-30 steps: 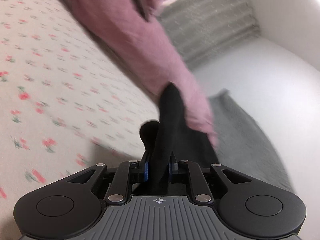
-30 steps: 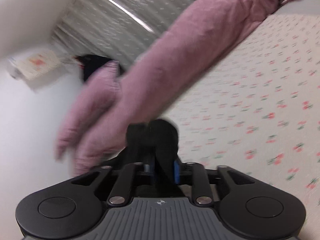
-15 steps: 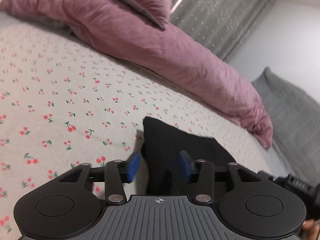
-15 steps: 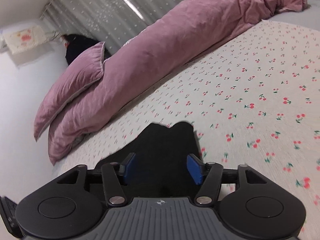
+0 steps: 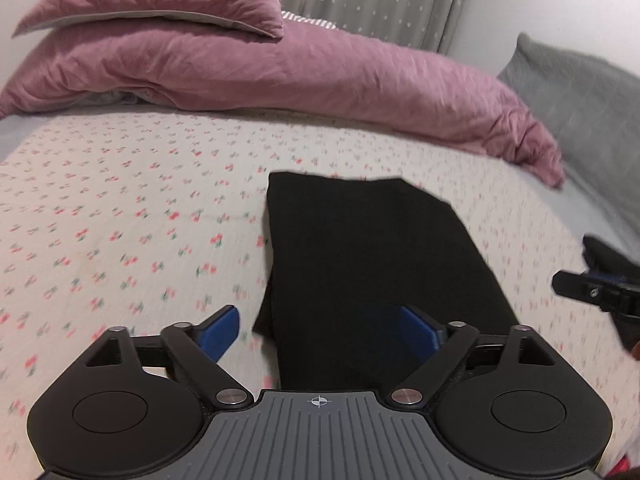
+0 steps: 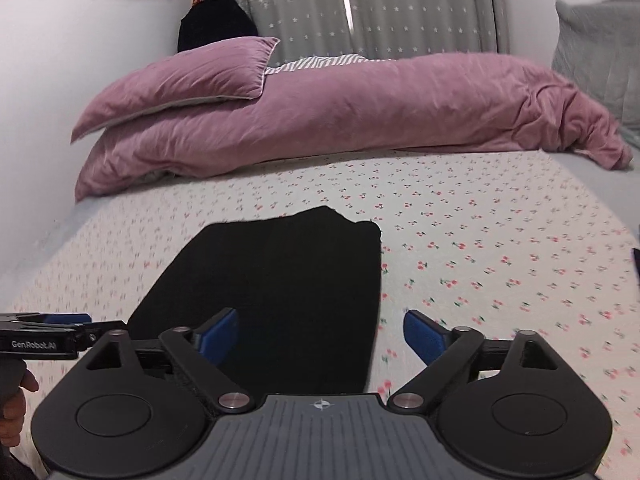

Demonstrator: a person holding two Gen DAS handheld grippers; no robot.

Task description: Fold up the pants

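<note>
Black fabric fills the middle of the left wrist view: the pants (image 5: pixel 372 264) lie folded into a compact slab on the cherry-print sheet (image 5: pixel 120 220), short of the mauve duvet (image 5: pixel 320 80) and pillow (image 5: pixel 160 4) along the far side. The left gripper (image 5: pixel 320 330) hangs over the near edge with its blue pads spread wide and nothing between them, one over sheet, the other over cloth, which suggests a release rather than a grasp. At the right edge the other tool's black tip shows, blurred. From the right wrist view the pants (image 6: pixel 280 292) show as a neat dark rectangle, its far edge slightly uneven. The right gripper (image 6: pixel 320 336) is likewise spread and empty, straddling the garment's right edge. The fold looks close to finished; perhaps only smoothing remains.
</note>
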